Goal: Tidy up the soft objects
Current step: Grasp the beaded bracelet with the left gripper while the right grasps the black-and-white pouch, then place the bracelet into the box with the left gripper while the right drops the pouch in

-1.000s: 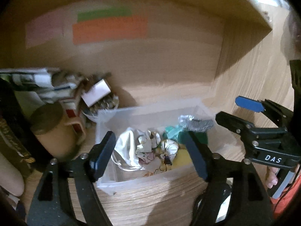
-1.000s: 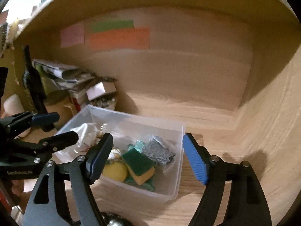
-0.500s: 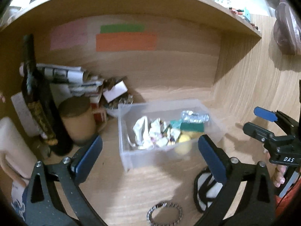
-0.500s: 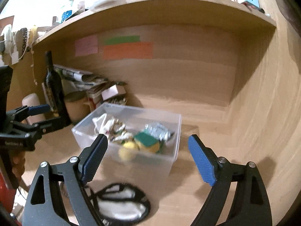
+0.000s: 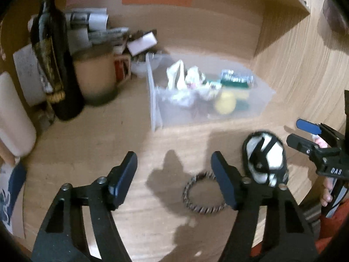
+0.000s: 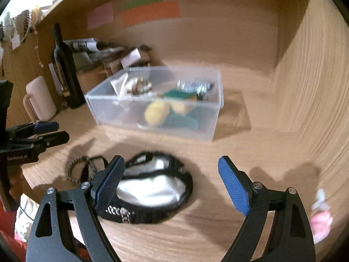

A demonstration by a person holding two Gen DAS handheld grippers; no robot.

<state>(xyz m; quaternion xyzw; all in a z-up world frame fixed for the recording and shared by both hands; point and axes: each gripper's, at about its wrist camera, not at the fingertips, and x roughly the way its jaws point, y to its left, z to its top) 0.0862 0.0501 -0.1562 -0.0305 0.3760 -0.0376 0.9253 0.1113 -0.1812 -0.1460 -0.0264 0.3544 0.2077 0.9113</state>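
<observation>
Down on the wooden desk lies a black-rimmed, white-lined soft pouch, floppy and zippered, just beside a braided ring. Both the left gripper and right gripper hang apart, empty, before the clear bin.

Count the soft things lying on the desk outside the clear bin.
2: a black-and-white pouch in front of the clear bin, and a braided ring beside it. Others may be out of view.

One clear bin, one pouch, one bracelet, one bottle.
</observation>
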